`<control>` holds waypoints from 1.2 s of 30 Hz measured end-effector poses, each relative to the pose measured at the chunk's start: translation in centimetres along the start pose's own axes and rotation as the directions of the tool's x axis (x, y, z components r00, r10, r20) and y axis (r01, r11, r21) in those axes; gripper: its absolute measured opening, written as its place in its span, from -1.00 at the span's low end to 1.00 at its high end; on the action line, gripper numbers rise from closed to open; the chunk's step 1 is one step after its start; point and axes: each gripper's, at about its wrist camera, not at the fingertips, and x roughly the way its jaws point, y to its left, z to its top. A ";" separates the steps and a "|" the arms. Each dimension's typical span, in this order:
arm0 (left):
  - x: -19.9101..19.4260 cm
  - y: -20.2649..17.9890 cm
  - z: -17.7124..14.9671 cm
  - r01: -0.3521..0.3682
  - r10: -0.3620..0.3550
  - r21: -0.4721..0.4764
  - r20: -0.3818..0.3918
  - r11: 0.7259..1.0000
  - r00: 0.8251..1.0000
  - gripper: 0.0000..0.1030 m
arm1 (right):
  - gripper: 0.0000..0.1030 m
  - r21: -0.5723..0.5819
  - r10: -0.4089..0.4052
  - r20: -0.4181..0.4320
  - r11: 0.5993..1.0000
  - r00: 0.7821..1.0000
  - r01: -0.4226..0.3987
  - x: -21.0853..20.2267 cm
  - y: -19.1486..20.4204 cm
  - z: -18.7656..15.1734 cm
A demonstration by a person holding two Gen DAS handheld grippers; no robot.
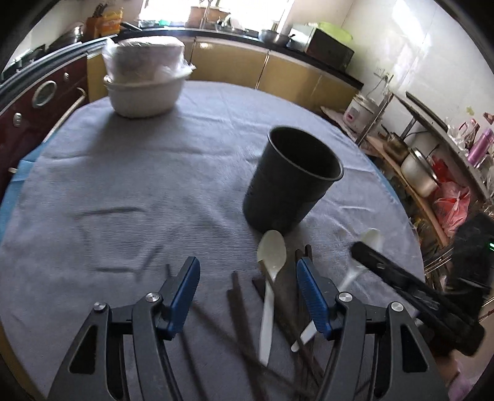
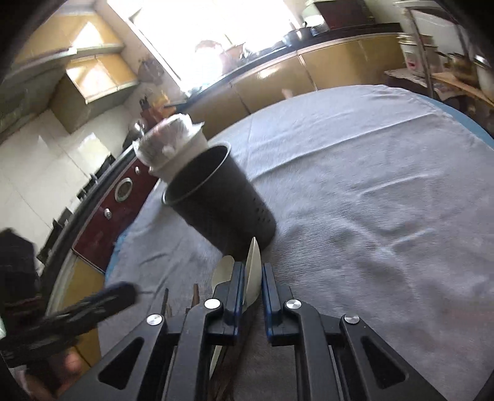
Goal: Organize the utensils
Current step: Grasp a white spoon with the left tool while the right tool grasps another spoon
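Upright, empty black cup [image 1: 293,179]; right hand-held gripper [image 2: 253,277] clamping white spoon [image 2: 253,271]; left [image 1: 247,290] agape.

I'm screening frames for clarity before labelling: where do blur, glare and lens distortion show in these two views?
Left wrist view: the window is blown out, the chopsticks near the lens smear, and the table edge bows from the fisheye. Right wrist view: the window glares white, the black cup and the bowls are softly blurred, and the whole scene sits tilted.

We note the worktop [image 1: 123,191], cloth-covered, bearing a black cup [image 1: 290,182], white bowls [image 1: 145,83], spoons [image 1: 271,265] and chopsticks [image 1: 237,302].
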 end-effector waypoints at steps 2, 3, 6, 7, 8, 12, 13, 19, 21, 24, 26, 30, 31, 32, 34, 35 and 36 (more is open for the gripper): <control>0.8 -0.3 0.2 0.004 -0.004 -0.001 -0.010 1.000 1.000 0.29 | -0.77 0.022 0.008 0.012 1.000 1.000 -0.008 -0.9 -0.9 -0.1; 1.3 -0.7 0.5 0.001 -0.001 0.010 -0.014 1.000 1.000 0.29 | -0.77 0.027 0.004 0.020 1.000 1.000 -0.005 -1.3 -1.3 -0.2; 2.7 -1.3 1.0 -0.024 0.026 0.042 -0.042 0.999 0.999 0.29 | -0.77 0.046 0.008 0.024 0.999 1.000 -0.010 -2.0 -2.3 -0.6; 3.2 -1.5 1.1 -0.019 0.022 0.054 -0.053 0.998 0.998 0.29 | -0.77 0.051 0.005 0.024 0.999 1.000 -0.006 -2.2 -2.6 -0.7; 3.8 -1.7 1.2 -0.021 0.026 0.070 -0.068 0.997 0.997 0.29 | -0.77 0.053 0.003 0.025 0.999 1.000 -0.004 -2.4 -2.9 -0.7; 5.4 -1.6 1.5 -0.028 0.038 0.090 -0.103 0.996 0.994 0.27 | -0.77 0.060 -0.001 0.024 0.998 1.000 -0.001 -2.9 -3.7 -0.8; 5.6 -1.5 1.5 -0.019 0.028 0.085 -0.107 0.996 0.994 0.22 | -0.77 0.062 0.000 0.024 0.998 1.000 -0.001 -3.0 -3.8 -0.9; 7.4 -1.7 1.9 0.004 0.008 0.093 -0.126 0.996 0.992 -0.52 | -0.77 0.069 0.013 0.028 0.997 1.000 -0.015 -3.1 -4.0 -0.8; 7.6 -1.3 2.1 0.026 -0.015 0.081 -0.135 0.996 0.991 -0.85 | -0.77 0.050 0.011 0.045 0.999 0.999 -0.013 -3.5 -3.5 -0.6; 7.0 -0.8 2.3 0.027 -0.020 0.071 -0.109 0.997 0.994 -0.91 | -0.77 0.029 0.012 0.074 0.999 0.997 -0.014 -4.1 -2.7 -0.2; 6.0 -0.7 2.3 0.039 -0.033 0.072 -0.075 0.997 0.997 -0.93 | -0.77 0.009 0.002 0.092 1.000 0.996 -0.003 -4.4 -2.2 0.0; 4.3 -0.5 2.5 0.028 -0.025 0.103 -0.027 0.994 0.999 -0.94 | -0.77 -0.022 -0.005 0.114 1.000 0.993 0.008 -4.8 -1.4 0.5; 4.2 -0.2 2.5 0.023 -0.020 0.099 -0.034 0.995 0.999 -0.94 | -0.77 -0.023 -0.013 0.109 1.000 0.994 0.015 -4.7 -1.4 0.6; 4.4 0.0 2.8 0.026 -0.022 0.092 -0.044 0.995 0.999 -0.94 | -0.77 -0.020 -0.024 0.099 0.999 0.995 0.026 -4.5 -1.4 0.6; 4.7 0.5 2.6 0.040 -0.034 0.075 -0.078 0.996 0.996 -0.87 | -0.77 0.004 -0.041 0.078 0.999 0.996 0.041 -4.1 -1.9 0.3; 5.0 0.7 2.6 0.044 -0.036 0.072 -0.104 0.996 0.994 -0.63 | -0.77 0.033 -0.059 0.065 0.998 0.996 0.057 -3.9 -2.5 0.1; 5.2 0.5 2.4 0.043 -0.034 0.077 -0.112 0.996 0.993 -0.28 | -0.74 0.066 -0.067 0.044 0.996 0.997 0.064 -3.6 -3.2 0.1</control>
